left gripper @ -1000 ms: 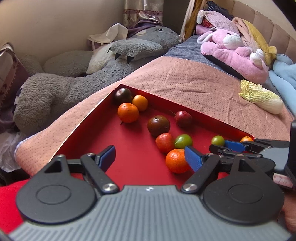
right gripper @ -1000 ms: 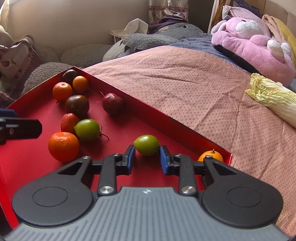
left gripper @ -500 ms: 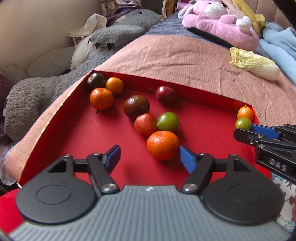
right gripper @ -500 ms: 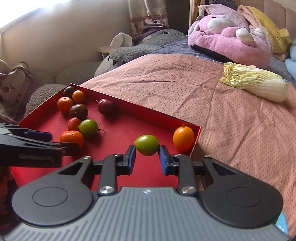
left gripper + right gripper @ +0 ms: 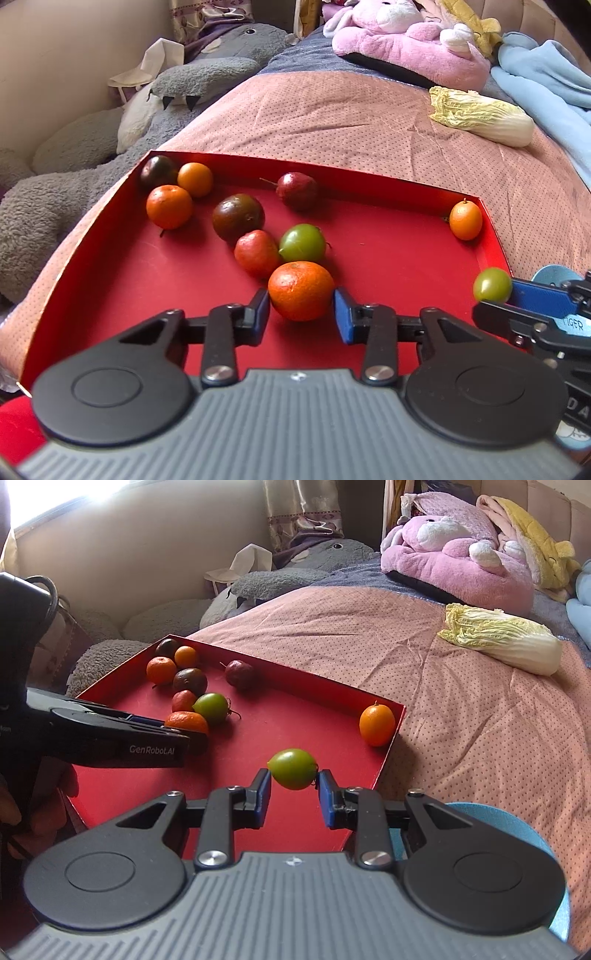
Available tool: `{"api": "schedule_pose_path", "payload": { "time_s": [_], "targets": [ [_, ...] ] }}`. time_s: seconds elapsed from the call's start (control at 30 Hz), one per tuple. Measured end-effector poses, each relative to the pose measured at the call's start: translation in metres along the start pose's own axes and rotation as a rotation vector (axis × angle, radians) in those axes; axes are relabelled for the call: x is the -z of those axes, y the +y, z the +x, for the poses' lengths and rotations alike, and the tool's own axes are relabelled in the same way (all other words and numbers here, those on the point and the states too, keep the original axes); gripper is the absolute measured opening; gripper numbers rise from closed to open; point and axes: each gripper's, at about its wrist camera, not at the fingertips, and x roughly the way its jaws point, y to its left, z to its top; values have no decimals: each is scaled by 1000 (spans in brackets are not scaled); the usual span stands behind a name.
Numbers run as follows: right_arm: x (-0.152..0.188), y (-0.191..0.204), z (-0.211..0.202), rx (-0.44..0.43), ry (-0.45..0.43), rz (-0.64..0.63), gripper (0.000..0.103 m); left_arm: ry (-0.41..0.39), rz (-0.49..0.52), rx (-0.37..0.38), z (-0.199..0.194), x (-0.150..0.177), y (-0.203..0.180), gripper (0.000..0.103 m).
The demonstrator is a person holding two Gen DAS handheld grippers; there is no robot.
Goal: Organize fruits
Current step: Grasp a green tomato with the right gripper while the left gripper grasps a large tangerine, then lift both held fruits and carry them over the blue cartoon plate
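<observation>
A red tray (image 5: 369, 291) lies on the bed with several fruits in it. My left gripper (image 5: 300, 306) is low over the tray. Its jaws are closing, and both blue pads touch the sides of a large orange tangerine (image 5: 301, 290) that rests on the tray floor. Just behind it lie a green tomato (image 5: 302, 243) and a red fruit (image 5: 256, 253). My right gripper (image 5: 293, 790) is shut on a small green fruit (image 5: 292, 768), held clear above the tray's near right part. An orange kumquat (image 5: 376, 720) sits in the far right corner.
More fruits cluster at the tray's far left corner (image 5: 166, 184). A napa cabbage (image 5: 498, 642) lies on the pink bedspread to the right. A pink plush (image 5: 454, 554) and a grey plush (image 5: 277, 579) lie behind. A blue plate (image 5: 480, 823) shows under my right gripper.
My left gripper moved in on the tangerine and its jaws closed from wide apart onto it. My right gripper rose and drifted towards the tray's right edge with the green fruit.
</observation>
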Motion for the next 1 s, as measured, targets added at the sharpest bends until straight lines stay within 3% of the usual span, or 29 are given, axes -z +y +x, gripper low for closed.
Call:
{"api": "schedule_pose_path", "payload": {
  "time_s": [0.4, 0.67, 0.8, 1.0],
  "targets": [
    [8, 7, -15, 5, -2, -4, 33, -46, -25, 3, -19, 2, 4, 40],
    [-13, -12, 36, 56, 55, -13, 34, -47, -40, 8, -20, 3, 8, 40],
    [-26, -14, 55, 58, 57, -19, 34, -31, -95, 8, -15, 0, 17, 40],
    [-48, -14, 84, 78, 62, 10, 34, -21, -85, 24, -12, 0, 14, 40]
  ]
}}
